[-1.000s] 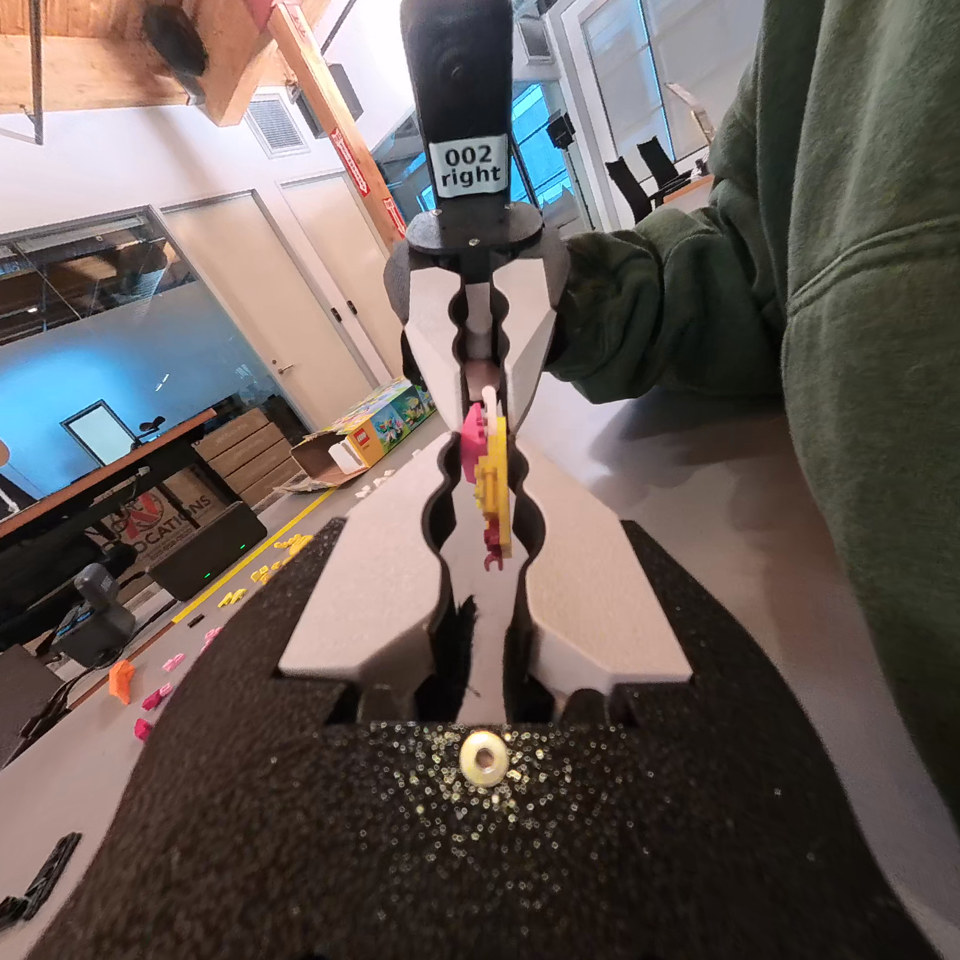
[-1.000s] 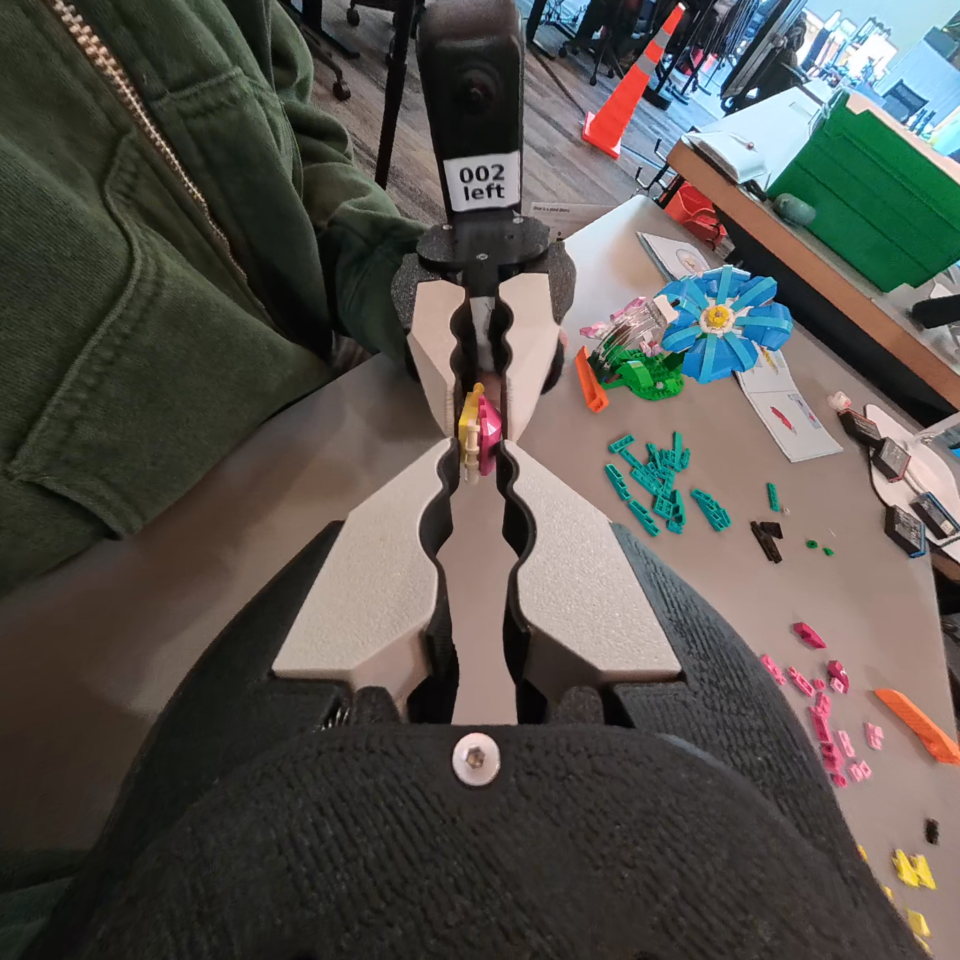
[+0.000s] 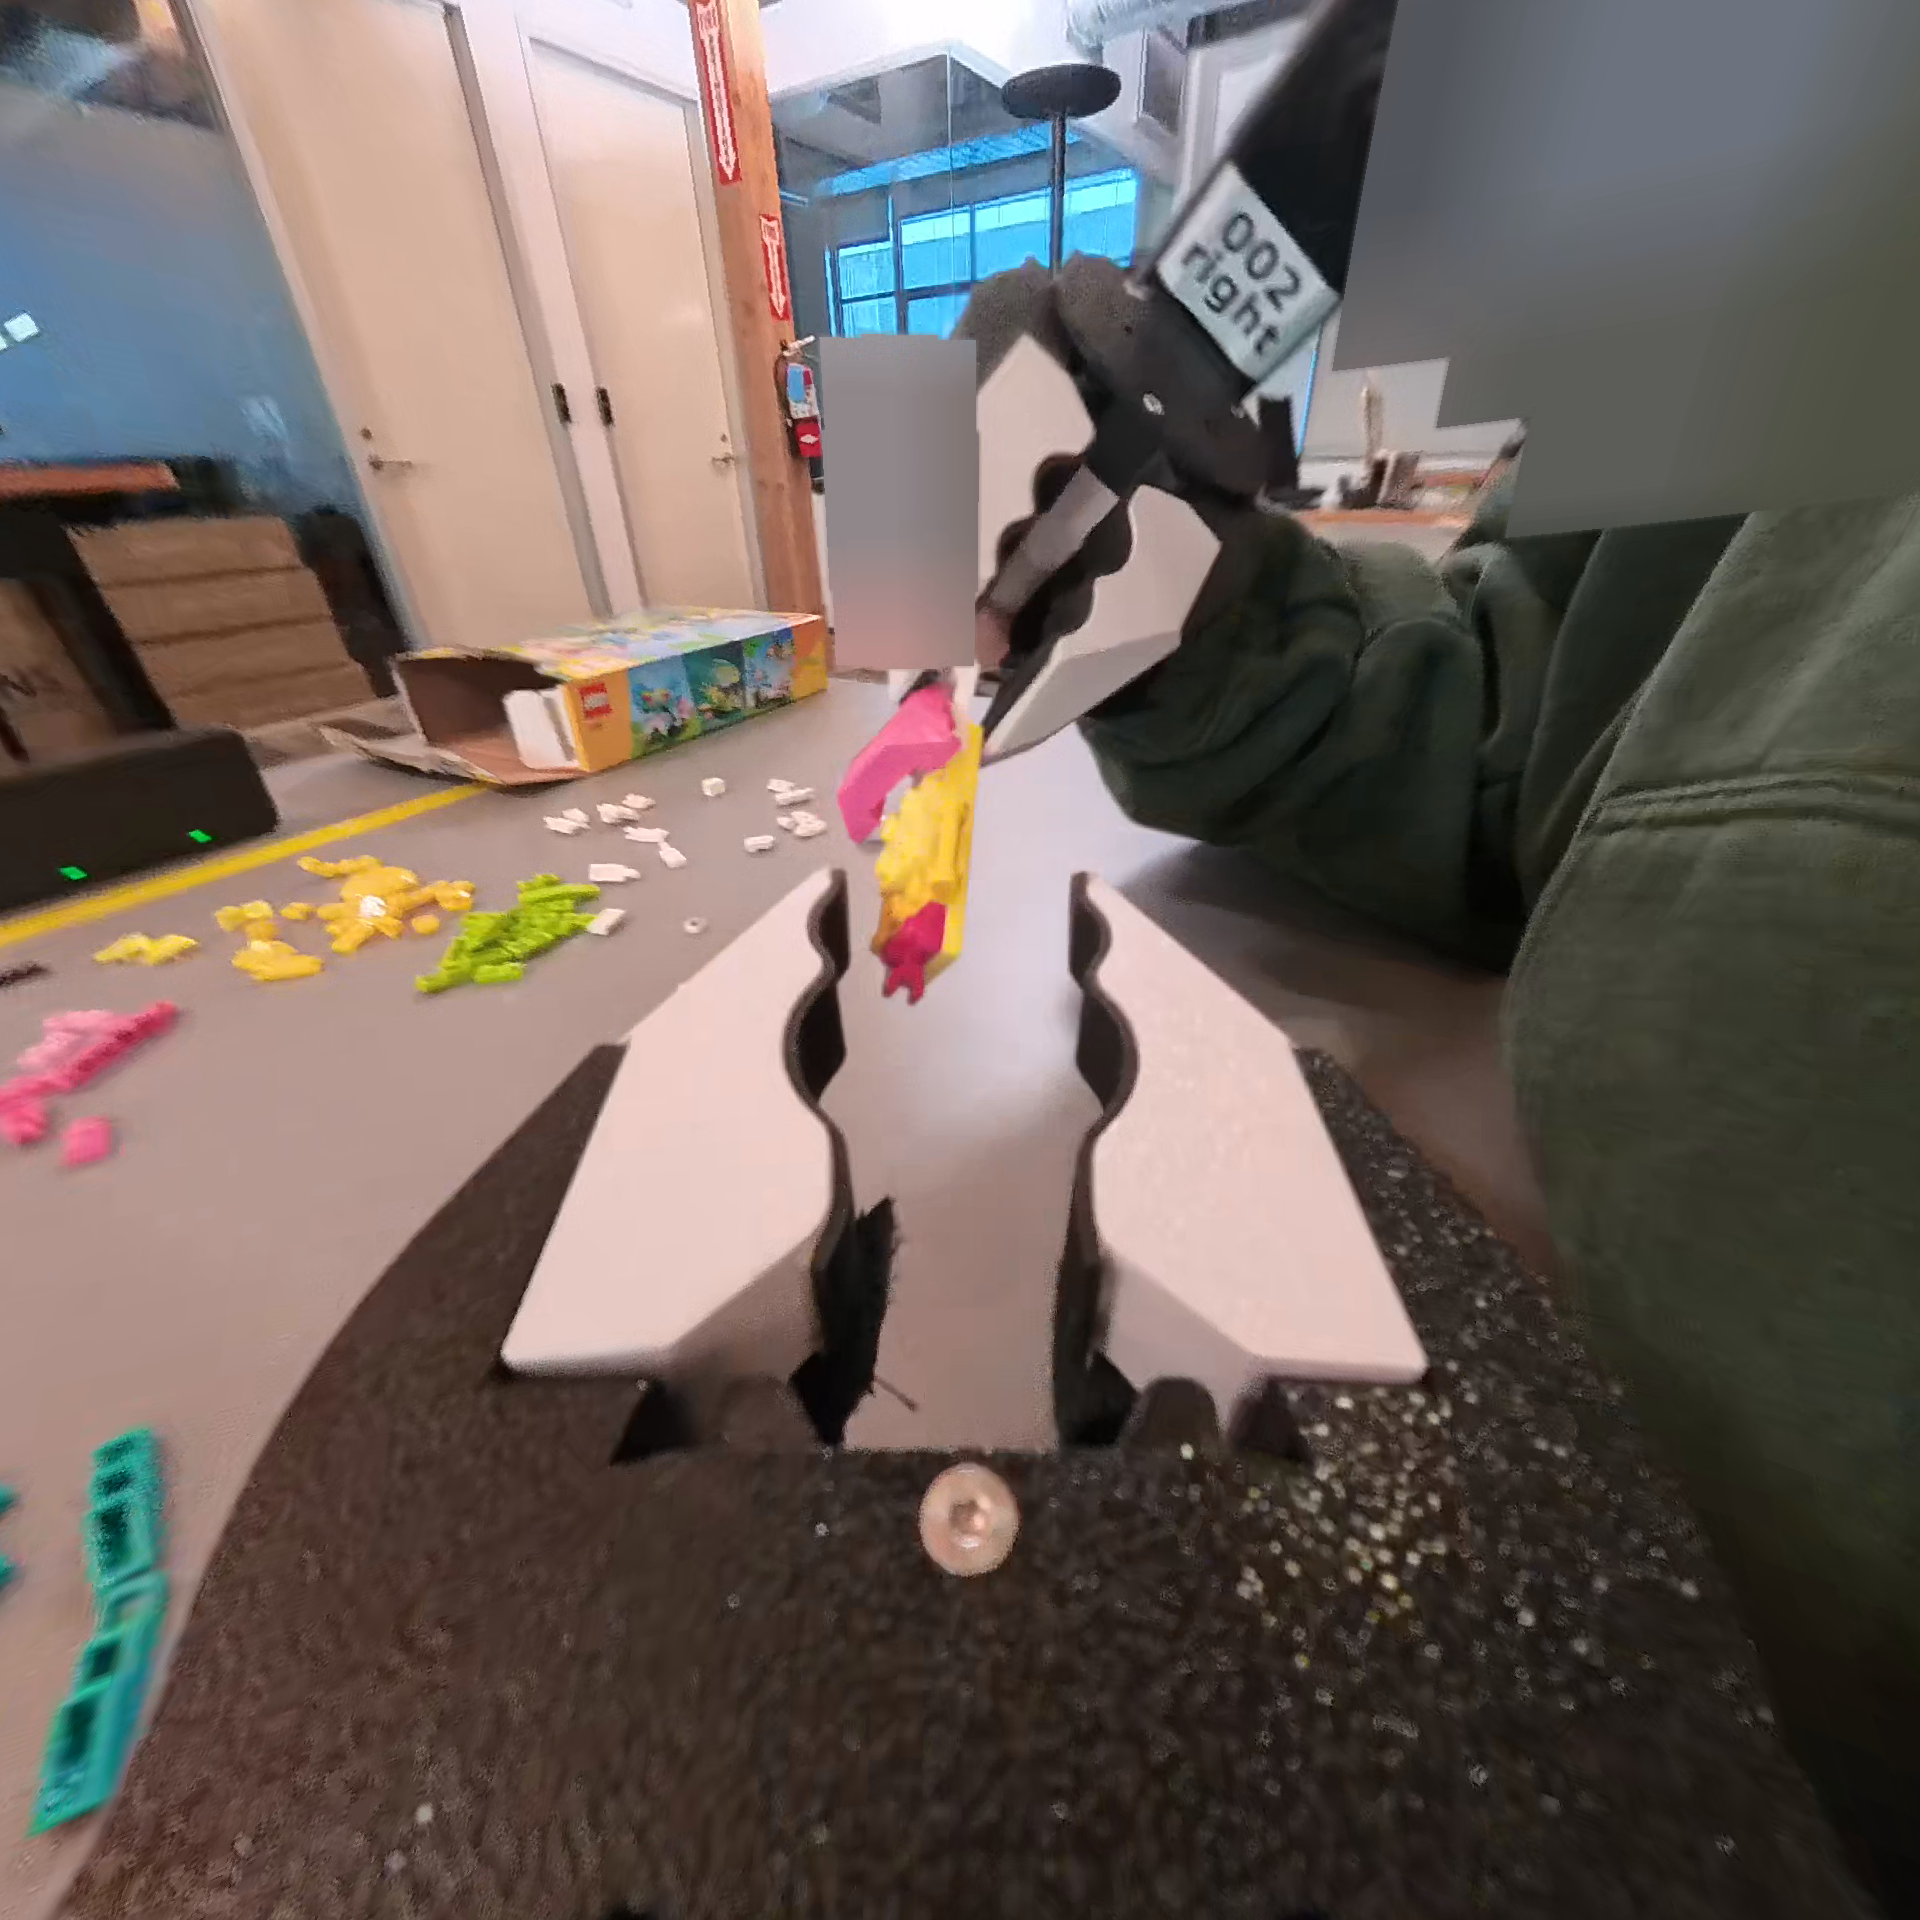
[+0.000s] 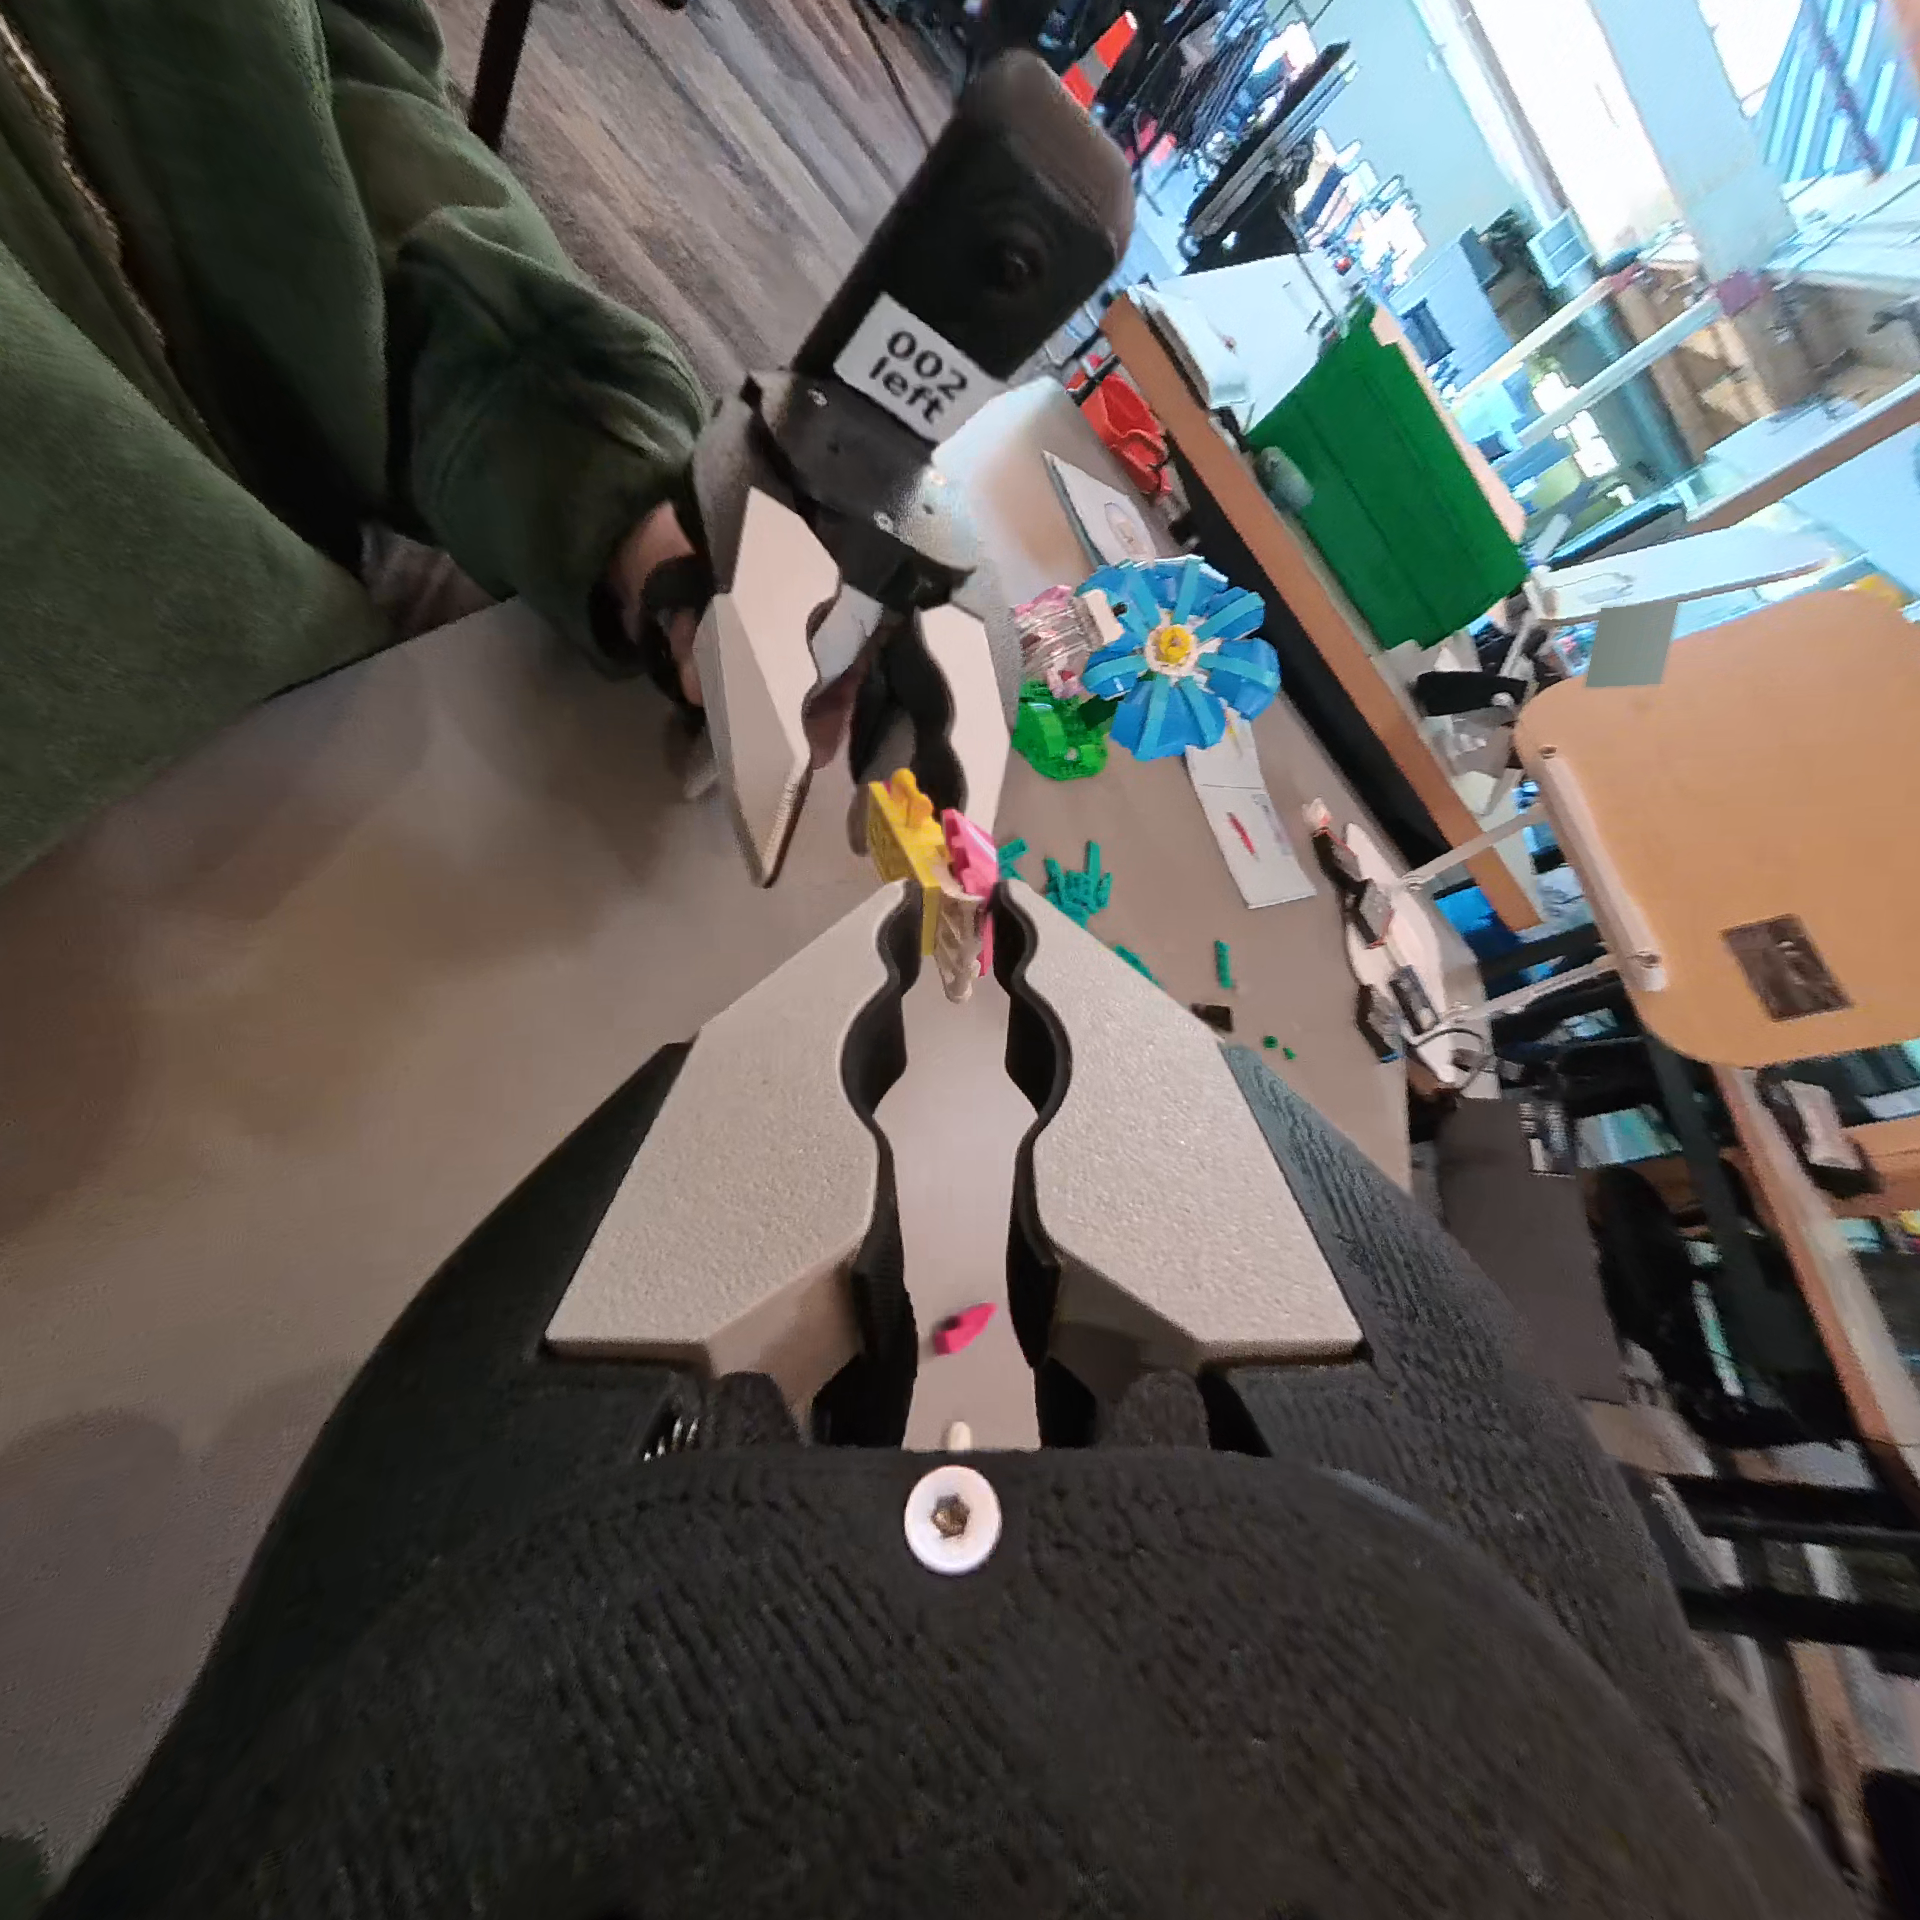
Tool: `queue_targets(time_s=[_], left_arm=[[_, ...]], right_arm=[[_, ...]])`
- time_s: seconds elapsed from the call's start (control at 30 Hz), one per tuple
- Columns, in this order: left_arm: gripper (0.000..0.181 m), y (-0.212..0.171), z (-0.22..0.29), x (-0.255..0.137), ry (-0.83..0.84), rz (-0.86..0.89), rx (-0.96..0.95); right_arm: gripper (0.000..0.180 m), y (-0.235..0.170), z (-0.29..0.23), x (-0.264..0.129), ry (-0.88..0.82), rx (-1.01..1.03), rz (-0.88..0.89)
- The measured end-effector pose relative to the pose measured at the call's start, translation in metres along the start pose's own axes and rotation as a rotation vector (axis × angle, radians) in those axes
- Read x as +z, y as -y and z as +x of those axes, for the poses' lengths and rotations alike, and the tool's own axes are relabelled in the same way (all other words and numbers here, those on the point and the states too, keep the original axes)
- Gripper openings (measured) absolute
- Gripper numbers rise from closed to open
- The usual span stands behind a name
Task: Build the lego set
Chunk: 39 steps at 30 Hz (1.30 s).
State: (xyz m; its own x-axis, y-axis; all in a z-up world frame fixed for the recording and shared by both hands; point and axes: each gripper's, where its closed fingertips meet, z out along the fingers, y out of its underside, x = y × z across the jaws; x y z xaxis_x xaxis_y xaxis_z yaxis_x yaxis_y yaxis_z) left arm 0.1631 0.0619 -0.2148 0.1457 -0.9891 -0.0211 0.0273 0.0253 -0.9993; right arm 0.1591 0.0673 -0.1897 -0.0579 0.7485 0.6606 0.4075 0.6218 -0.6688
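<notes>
- The right hand-held gripper [image 4: 951, 914] is closed on the yellow and pink lego piece [image 4: 935, 873], pinching it at its fingertips above the grey table [image 4: 312, 935].
- The left hand-held gripper [image 3: 956, 904] is wide open and holds nothing; the lego piece hangs just in front of its tips, between them, not touching.
- A small pink brick [image 4: 963, 1328] lies on the table below the right hand-held gripper.
- The blue lego flower [image 4: 1174, 660] stands further away, behind the lego piece.

Place: we see an open office-workshop.
Far left: glass-walled room [image 3: 125, 312], pale doors [image 3: 623, 343].
Far right: desks [image 4: 1288, 540], green bin [image 4: 1392, 509].
Near: our grey counter [image 3: 312, 1122].
</notes>
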Motion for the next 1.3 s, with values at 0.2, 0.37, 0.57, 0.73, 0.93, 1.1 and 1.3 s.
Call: queue_targets(time_s=[0.2, 0.37, 0.57, 0.73, 0.93, 1.1, 1.3], left_arm=[[0.019, 0.014, 0.0, -0.003, -0.08, 0.094, -0.203], [0.017, 0.019, 0.002, -0.004, -0.082, 0.122, -0.201], [0.015, 0.02, -0.004, -0.007, 0.045, 0.06, 0.018], [0.016, 0.022, -0.004, -0.009, 0.072, 0.031, 0.072], [0.036, 0.033, -0.005, -0.017, 0.038, 0.097, -0.015], [0.032, 0.035, 0.002, -0.015, 0.157, 0.055, 0.356], [0.009, 0.035, 0.001, -0.016, 0.237, 0.011, 0.533]], right_arm=[[0.012, 0.009, 0.0, -0.001, -0.031, -0.104, 0.015], [0.012, 0.016, 0.001, -0.003, -0.06, -0.168, 0.019], [0.012, 0.014, 0.003, 0.0, -0.112, -0.295, -0.045], [0.012, 0.014, 0.003, 0.002, -0.136, -0.368, -0.082], [0.012, 0.017, 0.014, -0.004, -0.172, -0.274, -0.056], [0.011, 0.022, 0.015, -0.009, -0.144, -0.157, 0.029], [0.011, 0.02, 0.008, -0.005, -0.097, -0.162, 0.025]])
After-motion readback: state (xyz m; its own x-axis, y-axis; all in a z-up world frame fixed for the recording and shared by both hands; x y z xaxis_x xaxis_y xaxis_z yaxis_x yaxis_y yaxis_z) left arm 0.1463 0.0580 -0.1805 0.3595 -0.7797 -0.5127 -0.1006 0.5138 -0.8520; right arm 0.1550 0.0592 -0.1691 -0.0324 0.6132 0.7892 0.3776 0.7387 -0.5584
